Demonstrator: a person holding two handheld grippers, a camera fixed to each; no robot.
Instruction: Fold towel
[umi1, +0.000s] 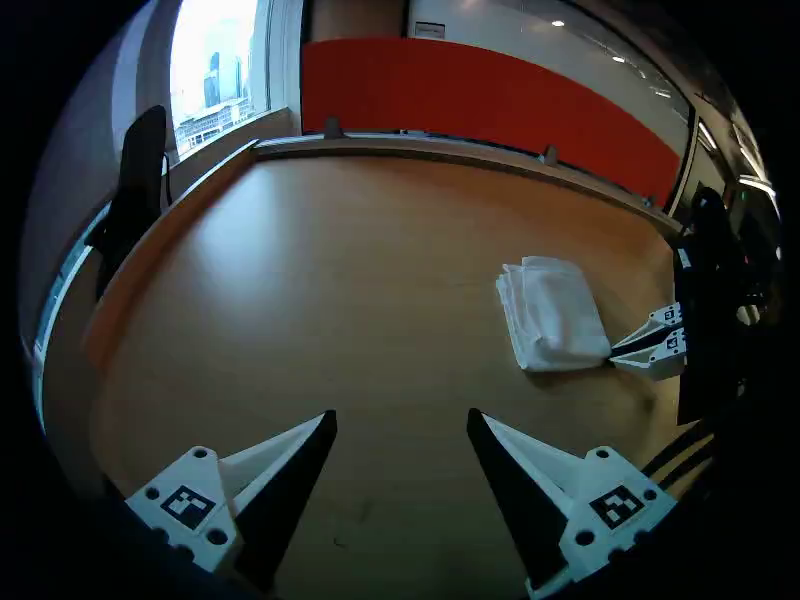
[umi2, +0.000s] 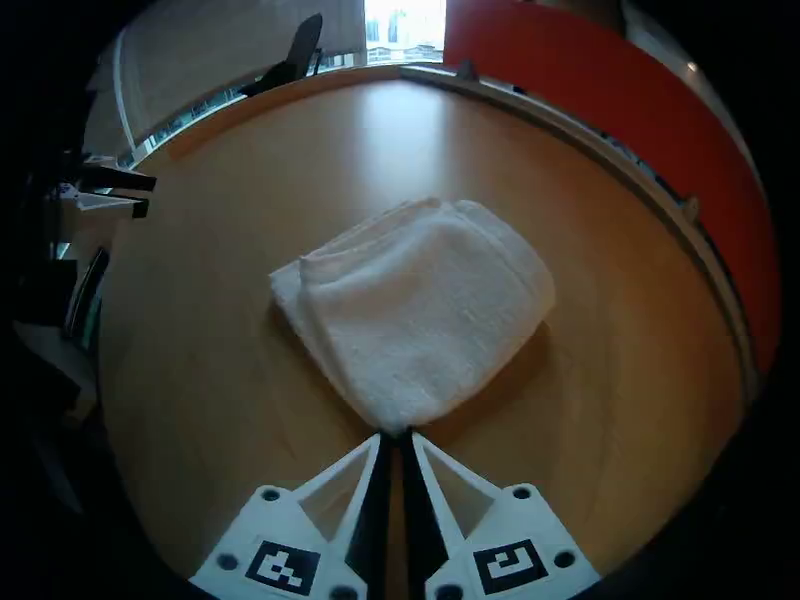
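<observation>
Left gripper (umi1: 401, 414) hangs released, fingers spread wide, over the near table (umi1: 330, 270). Right gripper (umi2: 397, 436) is clenched, fingers almost together, tips at the near corner of the folded white towel (umi2: 420, 310), which lies far right; whether they pinch cloth I cannot tell.

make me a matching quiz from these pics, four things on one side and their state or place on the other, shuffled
Things
1. towel
2. left gripper
3. right gripper
4. red panel

States or places
A. fingers nearly together, tips at the towel's corner
B. stands at the far edge of the table
C. folded, lying flat on the table
D. fingers spread wide above bare table

Pairs: 1-C, 2-D, 3-A, 4-B
</observation>
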